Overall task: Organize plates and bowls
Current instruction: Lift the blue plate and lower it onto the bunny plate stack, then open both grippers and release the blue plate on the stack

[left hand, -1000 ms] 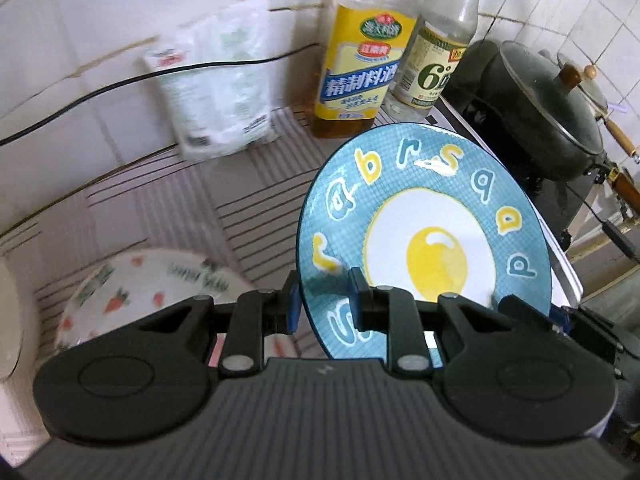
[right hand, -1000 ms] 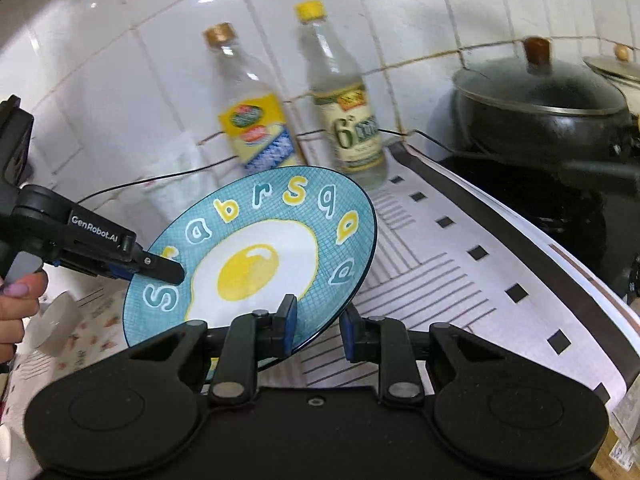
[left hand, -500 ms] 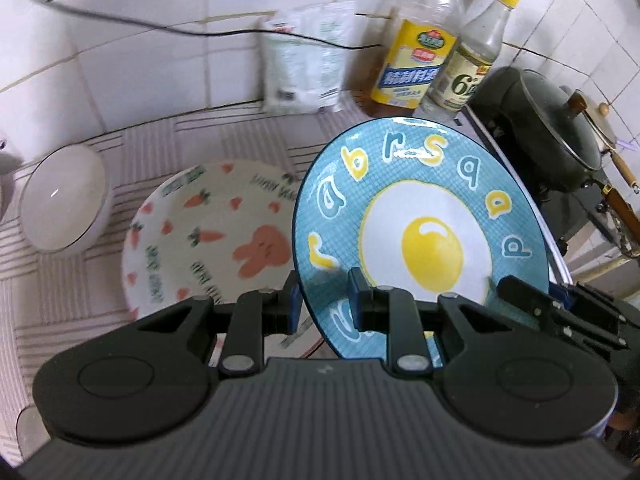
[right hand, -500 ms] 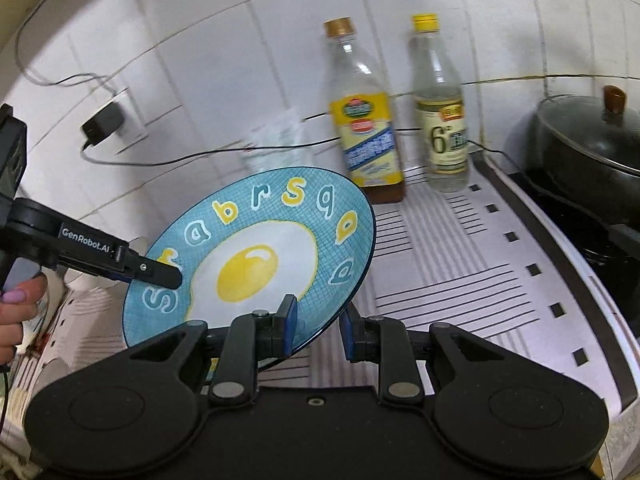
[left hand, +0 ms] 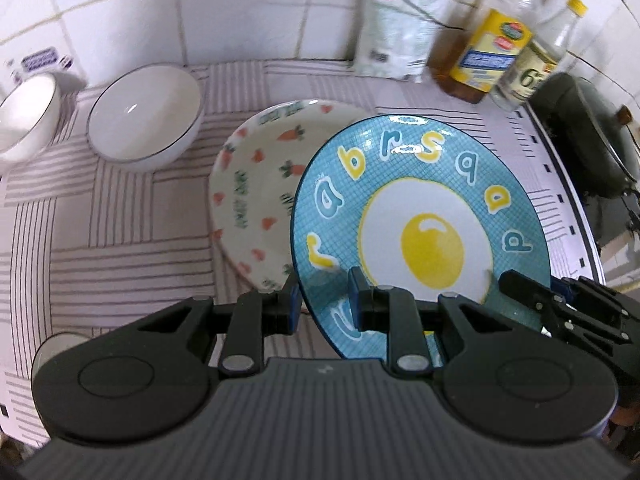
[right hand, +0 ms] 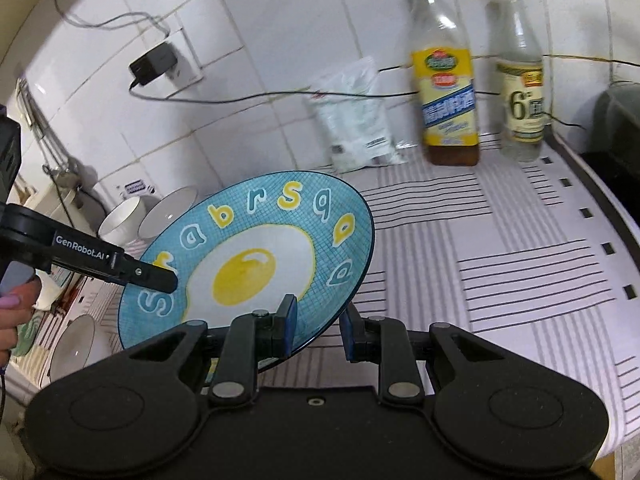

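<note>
There are two plates. The blue plate (left hand: 420, 216) is round and shiny, with a fried egg painted in the middle and fat letters around its rim. It is held up in the air above the table (left hand: 120, 240), tilted, with its painted face up and turned toward both cameras. The left gripper (left hand: 322, 300) has its jaws pinching the plate's near-left rim, one finger on top and one below. The right gripper (right hand: 316, 322) pinches the rim on the other side in the same way. In the left wrist view the blue plate partly covers the second plate.

That second plate is the carrot plate (left hand: 256, 184), white with little carrots and hearts on it. It lies flat on the table.

There are at least three white bowls with a thin dark line on the rim. One big bowl (left hand: 144, 116) sits left of the carrot plate. A second bowl (left hand: 26, 116) is just beside it at the left edge. A third bowl (right hand: 78, 346) shows low on the left in the right wrist view.

The table has a cloth with grey stripes. By the white tiled wall (right hand: 280, 40) stand two clear bottles: a yellow-label bottle (right hand: 446, 92) and a white-label bottle (right hand: 520, 88). A soft plastic bag (right hand: 356, 120) leans on the wall next to them. A dark pot (left hand: 588, 136) with a lid sits at the far right.
</note>
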`<state>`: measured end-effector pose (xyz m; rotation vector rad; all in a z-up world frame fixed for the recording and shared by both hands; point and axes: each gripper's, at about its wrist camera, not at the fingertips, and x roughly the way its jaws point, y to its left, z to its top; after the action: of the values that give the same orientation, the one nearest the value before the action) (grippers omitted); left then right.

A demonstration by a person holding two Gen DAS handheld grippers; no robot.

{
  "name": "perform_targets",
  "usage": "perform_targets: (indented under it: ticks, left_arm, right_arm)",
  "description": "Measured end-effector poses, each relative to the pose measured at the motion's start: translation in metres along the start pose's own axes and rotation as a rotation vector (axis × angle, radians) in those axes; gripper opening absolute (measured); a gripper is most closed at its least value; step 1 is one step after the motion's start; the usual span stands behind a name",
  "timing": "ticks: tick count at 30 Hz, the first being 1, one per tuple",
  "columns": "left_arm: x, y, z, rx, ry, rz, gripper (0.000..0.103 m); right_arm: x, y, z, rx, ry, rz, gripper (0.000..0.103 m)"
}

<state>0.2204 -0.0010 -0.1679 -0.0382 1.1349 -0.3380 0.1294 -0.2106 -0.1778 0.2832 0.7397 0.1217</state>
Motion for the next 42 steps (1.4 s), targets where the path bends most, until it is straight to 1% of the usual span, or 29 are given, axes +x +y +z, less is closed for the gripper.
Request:
perform_targets:
  ticks: [3,5,12,14,19,23,27,29,31,35,37,38,39,42]
  left_arm:
    - [0.005,0.017,-0.001,-0.06,0.024,-0.001,0.022]
    - [0.009,0.025,-0.001,-0.083,0.029,0.002,0.022]
    - [0.016,0.044,0.006,-0.132,0.043,0.025,0.023]
    - [0.023,0.049,0.012,-0.142,0.058,0.033,0.024]
    - [0.035,0.057,0.021,-0.162,0.1,0.047,0.026]
    - [0.044,0.06,0.024,-0.18,0.143,0.058,0.028]
    - [0.051,0.06,0.028,-0.19,0.161,0.042,0.028]
    - [0.053,0.057,0.03,-0.185,0.165,0.05,0.029]
    - [0.054,0.056,0.031,-0.193,0.157,0.06,0.029]
    - [0.056,0.057,0.03,-0.195,0.167,0.054,0.029]
    - [0.058,0.053,0.028,-0.184,0.169,0.064,0.027]
    - [0.058,0.05,0.027,-0.177,0.161,0.074,0.027]
    - [0.059,0.047,0.026,-0.169,0.158,0.095,0.029]
    - [0.058,0.041,0.024,-0.16,0.142,0.125,0.029]
  right_arm:
    - [0.012,0.007,0.001,-0.02,0.021,0.012,0.027]
    - [0.02,0.011,0.003,-0.036,0.031,0.021,0.027]
    - [0.048,0.019,0.014,-0.075,0.069,0.051,0.027]
    - [0.053,0.021,0.016,-0.089,0.074,0.056,0.027]
    - [0.073,0.022,0.023,-0.096,0.097,0.052,0.027]
    - [0.081,0.029,0.027,-0.123,0.121,0.03,0.027]
    - [0.085,0.039,0.031,-0.183,0.139,-0.032,0.027]
    - [0.087,0.039,0.035,-0.191,0.158,-0.058,0.028]
    - [0.088,0.04,0.037,-0.195,0.158,-0.076,0.028]
    - [0.09,0.046,0.037,-0.215,0.167,-0.115,0.03]
    - [0.092,0.054,0.033,-0.266,0.178,-0.164,0.036]
    - [0.095,0.06,0.031,-0.3,0.196,-0.201,0.037]
    - [0.097,0.065,0.029,-0.327,0.208,-0.236,0.04]
    - [0.101,0.072,0.028,-0.359,0.207,-0.288,0.04]
